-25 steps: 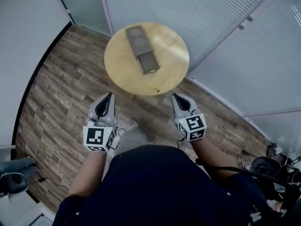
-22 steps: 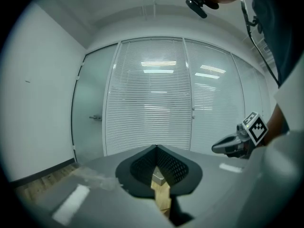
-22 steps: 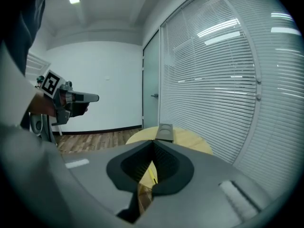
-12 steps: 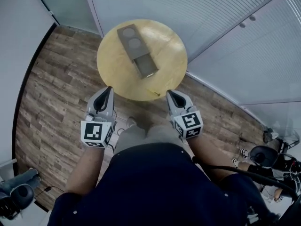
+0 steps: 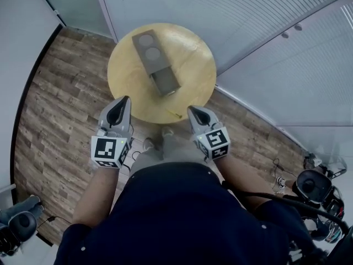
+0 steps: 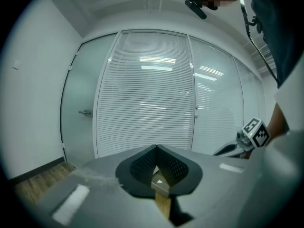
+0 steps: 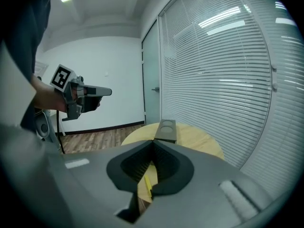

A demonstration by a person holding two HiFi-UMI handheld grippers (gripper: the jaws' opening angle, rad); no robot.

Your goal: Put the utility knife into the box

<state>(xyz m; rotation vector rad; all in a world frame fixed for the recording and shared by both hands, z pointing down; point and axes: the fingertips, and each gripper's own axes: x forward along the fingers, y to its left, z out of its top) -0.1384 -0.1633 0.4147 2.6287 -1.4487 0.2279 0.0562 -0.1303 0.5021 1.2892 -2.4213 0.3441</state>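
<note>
**Desk:** Where are we with the knife?

**Operator:** I'm at the approach step and nothing is picked up yet. In the head view the utility knife (image 5: pixel 176 115) lies flat on the round table (image 5: pixel 190 65), close to the rim at about 5 o'clock. The box (image 5: pixel 155 63) sits well apart from it. It runs from about 11 o'clock in toward the table's centre, and its near end looks like an open compartment, though I can't confirm that from here.

**Desk:** What about the grippers?

**Operator:** Both are empty with their jaws together. My right gripper (image 5: pixel 191 109) is short of the table edge, and the knife is just off its tip at roughly 11 o'clock. In the right gripper view the yellow handle shows below the closed jaws. My left gripper (image 5: pixel 126 99) is at the rim near 7 o'clock and points toward the box.

**Desk:** What's the next move?

**Operator:** I'd open the right jaws first, since they can't take anything while closed. Then I'd bring the gripper down over the handle and close across its narrow width. The knife is thin and lies flat near the rim, so I expect a shallow, careful grip. After that I'd carry it toward 11 o'clock to the box's near end.
</note>
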